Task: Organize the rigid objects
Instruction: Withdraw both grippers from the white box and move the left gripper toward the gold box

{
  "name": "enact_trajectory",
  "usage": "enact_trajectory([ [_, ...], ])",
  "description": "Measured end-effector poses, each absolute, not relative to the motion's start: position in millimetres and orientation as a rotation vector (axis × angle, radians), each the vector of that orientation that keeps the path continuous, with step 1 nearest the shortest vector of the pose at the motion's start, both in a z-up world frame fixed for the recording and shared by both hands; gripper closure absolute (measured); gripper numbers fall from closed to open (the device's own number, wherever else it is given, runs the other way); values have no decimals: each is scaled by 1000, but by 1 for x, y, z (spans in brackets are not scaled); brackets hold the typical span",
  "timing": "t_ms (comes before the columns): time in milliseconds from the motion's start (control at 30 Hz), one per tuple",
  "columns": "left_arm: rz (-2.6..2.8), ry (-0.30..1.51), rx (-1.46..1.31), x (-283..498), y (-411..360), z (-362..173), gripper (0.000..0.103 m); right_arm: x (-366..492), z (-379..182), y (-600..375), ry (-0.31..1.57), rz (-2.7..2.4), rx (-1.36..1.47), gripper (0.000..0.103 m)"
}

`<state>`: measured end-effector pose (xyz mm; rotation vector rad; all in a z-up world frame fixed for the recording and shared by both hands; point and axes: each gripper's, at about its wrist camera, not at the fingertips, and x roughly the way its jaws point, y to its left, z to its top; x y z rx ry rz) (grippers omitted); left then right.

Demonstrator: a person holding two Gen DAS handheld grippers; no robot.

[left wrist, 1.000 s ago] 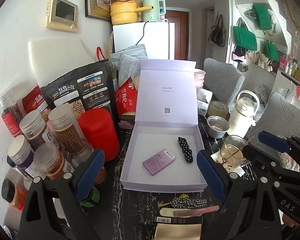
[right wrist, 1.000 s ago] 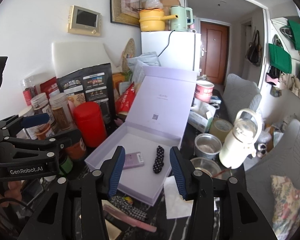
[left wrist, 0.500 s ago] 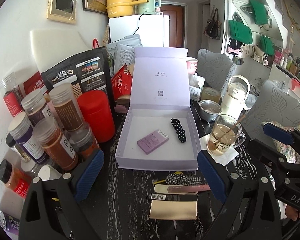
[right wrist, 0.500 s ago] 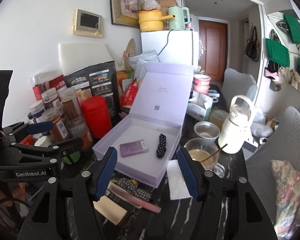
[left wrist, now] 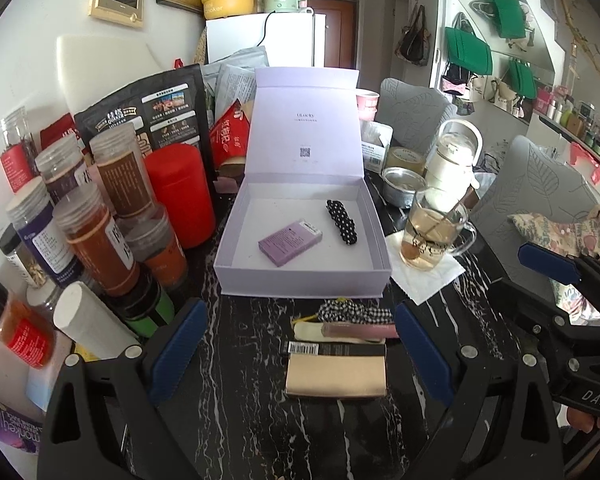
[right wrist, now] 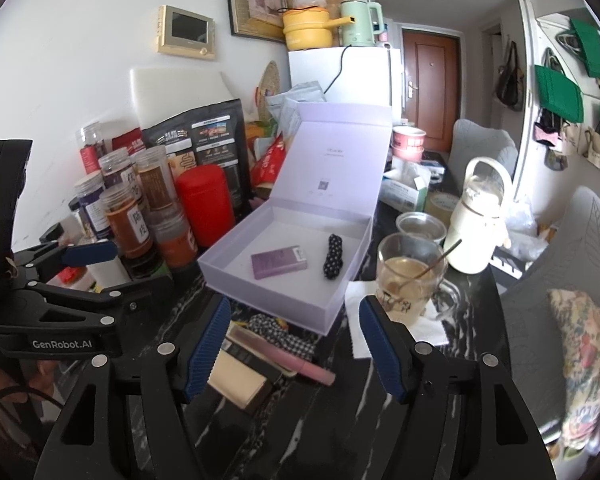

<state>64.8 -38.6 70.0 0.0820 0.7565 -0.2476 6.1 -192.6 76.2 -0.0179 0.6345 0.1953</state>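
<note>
An open lilac box (left wrist: 304, 280) (right wrist: 284, 304) stands mid-table with its lid up. Inside lie a small purple carton (left wrist: 290, 242) (right wrist: 278, 266) and a black dotted hair clip (left wrist: 342, 222) (right wrist: 332, 256). In front of the box, on the black marble, lie a checkered bow (left wrist: 354, 312), a pink tube (left wrist: 358, 330) (right wrist: 288, 358), a black barcoded box (left wrist: 336, 348) and a beige flat box (left wrist: 336, 376) (right wrist: 236, 384). My left gripper (left wrist: 300, 344) hovers open over these items. My right gripper (right wrist: 296, 340) hovers over the same pile, its jaws opening with nothing gripped.
Spice jars (left wrist: 88, 236) and a red canister (left wrist: 180, 196) crowd the left side. A glass mug of tea (left wrist: 432, 236) on a napkin, a metal bowl (left wrist: 400, 186) and a white jug (left wrist: 452, 156) stand to the right. Grey chairs stand beyond.
Both grippers have drawn back and down from the box, bringing the pile in front of it into view. The right jaws have widened.
</note>
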Motion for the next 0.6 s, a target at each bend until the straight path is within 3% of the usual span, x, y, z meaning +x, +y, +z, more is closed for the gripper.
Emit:
enact_trajectory([
  [600,-260,812,146,54,-40,17,7,-13,32,-203,670,206,37,35],
])
